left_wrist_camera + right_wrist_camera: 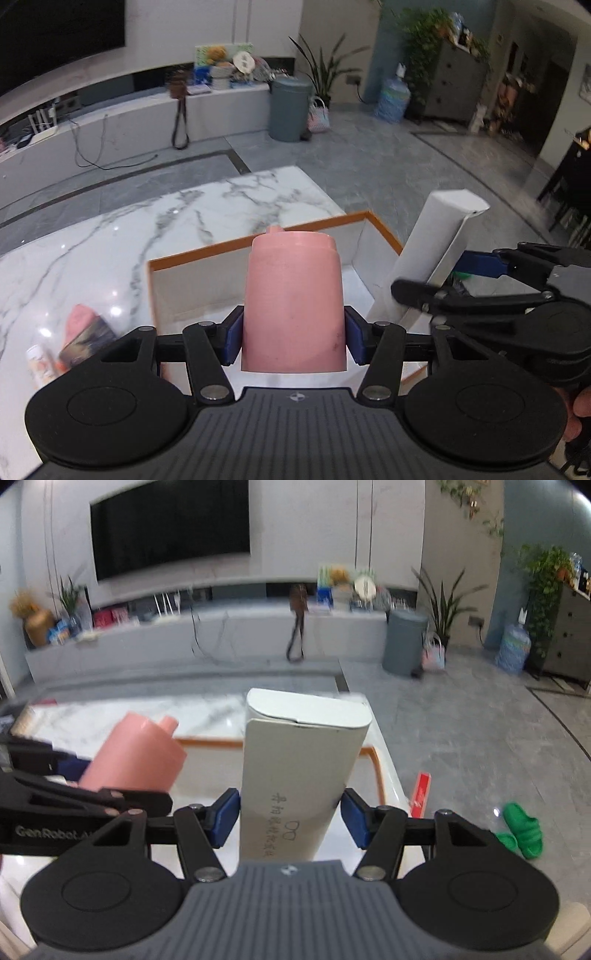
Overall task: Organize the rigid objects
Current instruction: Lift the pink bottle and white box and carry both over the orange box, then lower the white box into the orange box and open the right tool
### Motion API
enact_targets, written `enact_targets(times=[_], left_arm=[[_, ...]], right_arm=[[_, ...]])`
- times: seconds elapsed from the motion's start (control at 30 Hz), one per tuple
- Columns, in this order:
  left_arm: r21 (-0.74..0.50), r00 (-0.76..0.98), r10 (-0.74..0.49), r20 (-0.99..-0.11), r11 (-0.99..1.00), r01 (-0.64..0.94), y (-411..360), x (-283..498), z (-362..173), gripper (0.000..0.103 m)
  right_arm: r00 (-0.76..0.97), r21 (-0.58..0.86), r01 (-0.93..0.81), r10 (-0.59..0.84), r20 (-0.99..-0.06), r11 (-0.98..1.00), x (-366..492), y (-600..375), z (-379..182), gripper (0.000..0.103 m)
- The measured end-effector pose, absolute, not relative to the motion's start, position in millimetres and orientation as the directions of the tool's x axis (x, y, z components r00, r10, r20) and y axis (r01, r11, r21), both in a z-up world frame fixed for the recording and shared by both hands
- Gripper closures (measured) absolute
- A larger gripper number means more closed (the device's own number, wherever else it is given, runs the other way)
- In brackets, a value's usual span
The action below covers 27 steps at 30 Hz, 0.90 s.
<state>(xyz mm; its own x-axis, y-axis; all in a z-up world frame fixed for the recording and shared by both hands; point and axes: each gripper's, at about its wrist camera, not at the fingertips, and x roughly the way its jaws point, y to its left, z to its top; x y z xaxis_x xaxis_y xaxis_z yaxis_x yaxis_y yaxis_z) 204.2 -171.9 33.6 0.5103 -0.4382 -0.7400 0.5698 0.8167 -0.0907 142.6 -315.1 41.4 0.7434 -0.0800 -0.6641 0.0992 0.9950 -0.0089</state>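
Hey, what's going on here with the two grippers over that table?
A person is tidying up with two hand-held grippers. The left gripper is clamped on a pink plastic bottle, and the right gripper on a tall white cardboard box. Both items are held in the air over an open white bin with an orange rim on the white marble table; neither has been released.

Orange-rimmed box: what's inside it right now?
The orange-rimmed box shows bare white walls and floor where visible. The pink bottle in the left gripper and the white carton in the right gripper cover its middle and right corner.
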Motion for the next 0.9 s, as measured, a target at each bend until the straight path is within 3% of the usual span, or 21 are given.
enact_targets(times=[0.27, 0.9], left_arm=[[-0.042, 0.476, -0.376, -0.795, 0.817, 0.575, -182, 230, -7, 0.041], [-0.025, 0.407, -0.323, -0.854, 0.807, 0.589, -184, 265, -43, 0.041]], right_arm=[[0.587, -0.035, 0.053, -0.060, -0.807, 0.998, 182, -331, -20, 0.043], [0.572, -0.148, -0.097, -0.066, -0.817, 0.984, 240, -338, -59, 0.044]])
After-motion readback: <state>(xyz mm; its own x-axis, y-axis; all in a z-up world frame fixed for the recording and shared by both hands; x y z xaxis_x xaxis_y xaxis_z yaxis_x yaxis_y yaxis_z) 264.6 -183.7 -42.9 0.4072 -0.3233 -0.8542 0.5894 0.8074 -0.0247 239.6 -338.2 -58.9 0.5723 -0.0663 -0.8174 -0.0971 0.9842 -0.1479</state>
